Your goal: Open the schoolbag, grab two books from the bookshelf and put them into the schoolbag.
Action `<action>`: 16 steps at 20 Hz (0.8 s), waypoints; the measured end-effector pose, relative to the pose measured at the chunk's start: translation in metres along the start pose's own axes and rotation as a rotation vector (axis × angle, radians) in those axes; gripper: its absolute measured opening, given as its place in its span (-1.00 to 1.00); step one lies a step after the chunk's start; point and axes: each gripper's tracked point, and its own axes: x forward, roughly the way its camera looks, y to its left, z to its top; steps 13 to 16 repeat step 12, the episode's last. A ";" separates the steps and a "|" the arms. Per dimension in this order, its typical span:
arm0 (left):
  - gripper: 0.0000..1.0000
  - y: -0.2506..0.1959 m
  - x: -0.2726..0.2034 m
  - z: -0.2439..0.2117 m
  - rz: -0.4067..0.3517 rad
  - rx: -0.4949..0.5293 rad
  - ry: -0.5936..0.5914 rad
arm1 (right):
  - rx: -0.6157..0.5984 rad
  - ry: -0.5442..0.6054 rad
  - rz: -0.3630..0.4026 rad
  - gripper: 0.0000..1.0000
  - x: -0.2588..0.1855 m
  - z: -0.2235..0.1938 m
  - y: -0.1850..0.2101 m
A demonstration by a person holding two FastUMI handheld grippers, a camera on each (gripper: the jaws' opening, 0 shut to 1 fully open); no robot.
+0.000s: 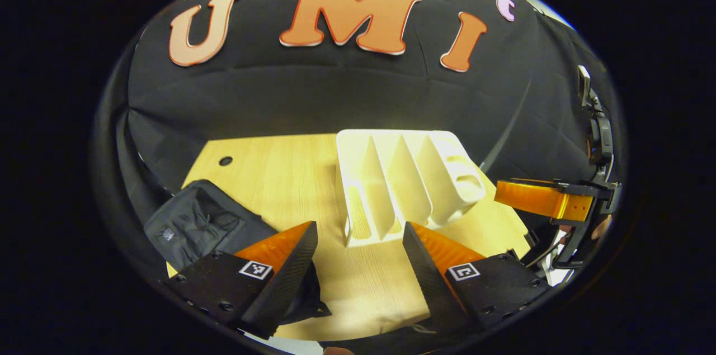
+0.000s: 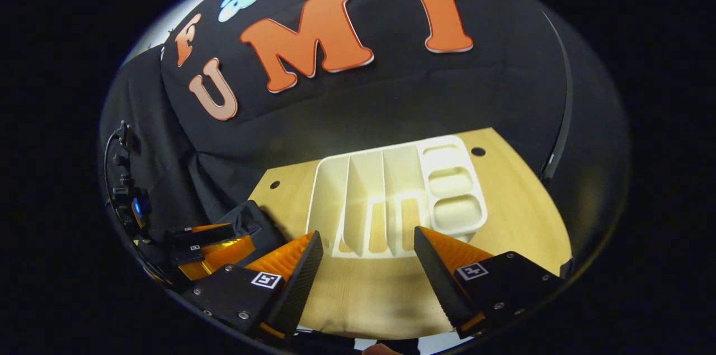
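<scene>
On the wooden table point(image 1: 291, 170) a cream-white bookshelf point(image 1: 403, 181) stands near the far edge, its upright dividers showing open slots with no books visible in them. The black schoolbag point(image 1: 201, 226) lies at the table's left edge, partly hidden behind the left gripper's finger. The left gripper point(image 1: 358, 265) hovers over the near edge with its fingers wide apart, holding nothing, pointing toward the bookshelf. In the right gripper view the right gripper point(image 2: 366, 271) also has its fingers spread and empty, aimed at the bookshelf's front. Each view shows the other gripper off to the side, orange and black, beside the table.
</scene>
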 end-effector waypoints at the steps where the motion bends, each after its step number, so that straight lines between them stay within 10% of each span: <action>1: 0.96 0.000 -0.002 0.011 0.021 0.007 -0.059 | -0.042 -0.049 -0.001 0.95 -0.007 0.013 -0.001; 7: 0.94 -0.007 -0.029 0.064 0.096 0.043 -0.378 | -0.240 -0.290 0.034 0.94 -0.032 0.064 0.022; 16: 0.94 -0.005 -0.038 0.072 0.124 0.010 -0.443 | -0.314 -0.373 0.013 0.94 -0.052 0.077 0.023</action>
